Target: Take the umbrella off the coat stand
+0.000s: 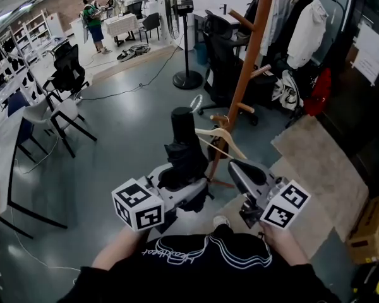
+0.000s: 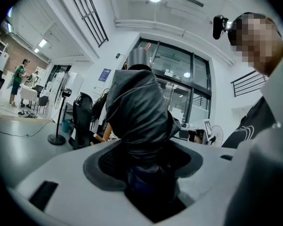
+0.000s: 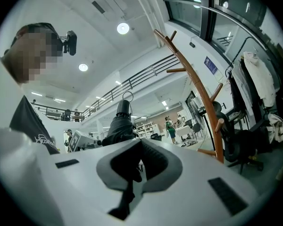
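A black folded umbrella (image 1: 184, 150) stands upright in my left gripper (image 1: 183, 183), handle cap and loop strap on top. It hangs clear of the wooden coat stand (image 1: 246, 68), just to the stand's left. In the left gripper view the umbrella (image 2: 139, 107) fills the gap and my left gripper (image 2: 141, 168) is shut on its bunched fabric. My right gripper (image 1: 235, 167) sits to the right of the umbrella, close to the stand's base, jaws together and holding nothing. In the right gripper view my right gripper (image 3: 134, 173) shows only a thin slit, with the umbrella (image 3: 118, 128) and coat stand (image 3: 203, 93) beyond.
A cream clothes hanger (image 1: 222, 136) hangs on a low peg of the stand. Black office chairs (image 1: 222, 49), a floor fan stand (image 1: 187, 43) and a rack of clothes (image 1: 306, 30) lie behind. A beige rug (image 1: 316, 169) and a cardboard box (image 1: 372, 226) are at right.
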